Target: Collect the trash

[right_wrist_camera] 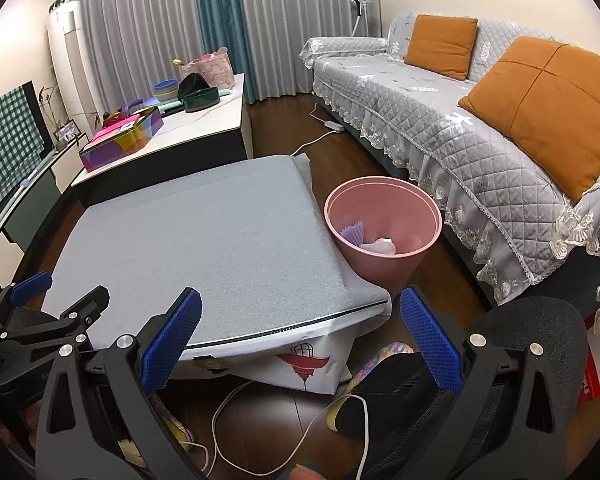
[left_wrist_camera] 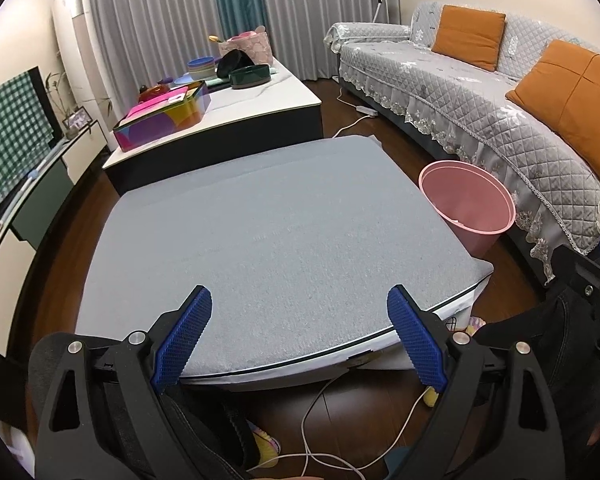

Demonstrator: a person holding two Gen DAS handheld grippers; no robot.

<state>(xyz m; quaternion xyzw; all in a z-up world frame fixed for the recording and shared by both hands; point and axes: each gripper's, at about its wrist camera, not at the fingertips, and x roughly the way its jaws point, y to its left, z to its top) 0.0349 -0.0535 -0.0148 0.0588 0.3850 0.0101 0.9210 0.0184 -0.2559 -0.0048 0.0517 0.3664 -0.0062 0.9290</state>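
- While both grippers hang at the near edge of the grey-topped table (left_wrist_camera: 260,232), much of the lower frame is swallowed by their black frames, so the floor beneath is only seen in scraps.
- Left gripper (left_wrist_camera: 300,304): jaws spread wide, nothing between the blue pads; its tips sit over the table's near edge in the lower middle of the left view.
- Right gripper (right_wrist_camera: 300,306): likewise gaping and empty, low in the right view, with the left tool's side poking in at the lower left edge.
- Pink bin (right_wrist_camera: 382,224) stands on the floor just beside the table's right edge, between table and sofa (right_wrist_camera: 440,120).
- Inside the bin, in the right view, lie a purple pleated paper cup (right_wrist_camera: 352,230) and a pale crumpled piece (right_wrist_camera: 382,246) next to it; what the pale piece is, I cannot tell.
- From the left view the bin (left_wrist_camera: 466,204) shows at centre right, its bottom hidden by the near wall, with only a pale sliver low inside.
- White cable (right_wrist_camera: 292,412) loops across the dark floor at the bottom; both ends are cut off.
- Colourful box (left_wrist_camera: 162,118) and bowls crowd the white table at upper left, too small to sort out.
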